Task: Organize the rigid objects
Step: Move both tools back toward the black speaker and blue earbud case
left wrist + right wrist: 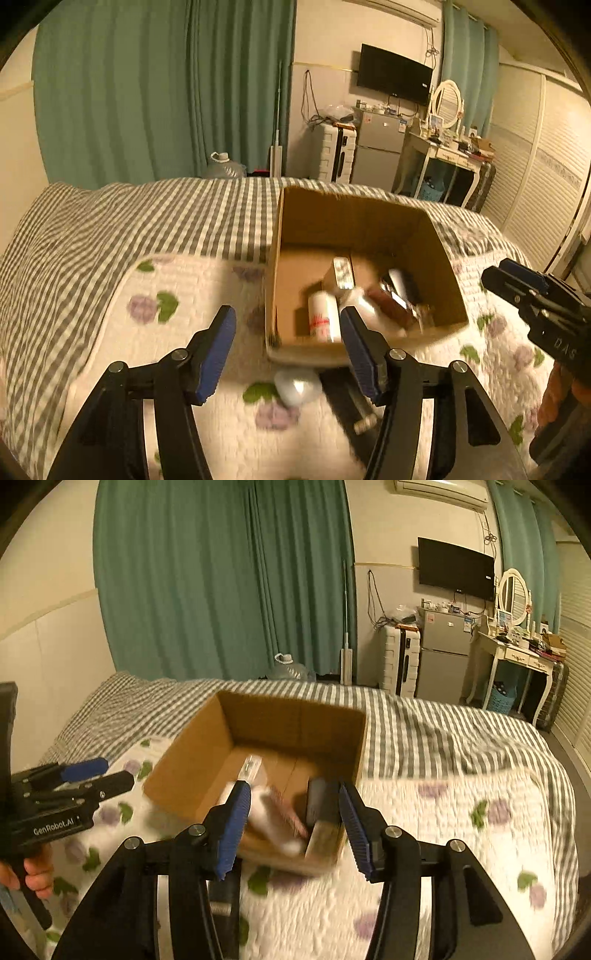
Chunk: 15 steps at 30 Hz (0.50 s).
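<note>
While both tools hover above a bed (110, 236) covered by a flowered quilt (207, 369), the sorting job looks to be between items: a cardboard box (369, 221) near the middle of the bed already holds several things, and neither tool carries anything. The left tool (288, 354) has its blue-padded jaws standing partly apart with nothing between them; the right tool (291, 830) is the same, jaws partly apart and empty.

Inside the box, a white bottle with red print (324, 314) lies on its side, long axis running from the near wall toward the far wall. Beside it lie a dark reddish item (391, 306) and a flat blister-like pack (343, 273); blur hides finer detail.

Two things remain outside, on the quilt just in front of the box's near wall: a pale rounded object (297, 386), and a dark slim cylinder with a light cap (360, 406), its long axis slanting away from the box, cap end nearest the camera.

The next move probably calls for lowering one tool onto a leftover item, closing across its narrow side, then lifting it over the box wall.
</note>
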Each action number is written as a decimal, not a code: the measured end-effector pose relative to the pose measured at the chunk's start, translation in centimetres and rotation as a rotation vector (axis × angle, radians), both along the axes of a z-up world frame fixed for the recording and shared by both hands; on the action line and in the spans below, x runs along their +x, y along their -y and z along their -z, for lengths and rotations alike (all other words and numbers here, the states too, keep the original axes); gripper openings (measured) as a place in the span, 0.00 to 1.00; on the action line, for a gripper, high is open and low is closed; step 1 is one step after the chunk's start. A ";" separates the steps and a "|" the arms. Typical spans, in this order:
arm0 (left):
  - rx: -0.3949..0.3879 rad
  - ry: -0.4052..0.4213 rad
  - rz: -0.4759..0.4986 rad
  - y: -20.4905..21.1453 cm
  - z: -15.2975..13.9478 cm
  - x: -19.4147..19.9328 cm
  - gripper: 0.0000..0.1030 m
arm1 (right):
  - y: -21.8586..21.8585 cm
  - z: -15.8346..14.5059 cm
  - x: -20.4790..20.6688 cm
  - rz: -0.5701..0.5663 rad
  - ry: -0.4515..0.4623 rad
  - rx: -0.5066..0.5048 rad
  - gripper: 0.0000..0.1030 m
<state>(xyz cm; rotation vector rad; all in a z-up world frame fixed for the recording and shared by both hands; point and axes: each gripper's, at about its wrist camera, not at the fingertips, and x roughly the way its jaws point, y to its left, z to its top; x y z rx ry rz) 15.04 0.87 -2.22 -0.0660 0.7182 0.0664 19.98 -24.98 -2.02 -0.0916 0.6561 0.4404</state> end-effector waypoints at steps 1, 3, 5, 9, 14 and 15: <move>0.014 -0.002 0.001 0.3 0.1 -0.5 0.60 | 0.0 0.3 -0.9 -0.005 -0.005 -0.007 0.48; 0.036 -0.004 0.007 0.8 0.7 -1.9 0.61 | -0.1 0.9 -2.2 -0.007 -0.013 -0.009 0.49; 0.028 -0.007 0.016 0.8 1.4 -3.1 0.61 | -0.1 1.7 -3.3 -0.006 -0.033 0.002 0.54; 0.037 -0.051 0.003 0.5 4.0 -4.9 0.61 | -0.7 4.6 -4.5 -0.015 -0.064 0.008 0.66; 0.011 -0.097 -0.023 -0.8 7.1 -5.6 0.61 | -3.9 9.4 -5.0 -0.093 -0.144 -0.115 0.66; 0.027 -0.100 -0.035 -0.9 7.6 -5.6 0.61 | -4.5 10.1 -5.0 -0.110 -0.152 -0.135 0.66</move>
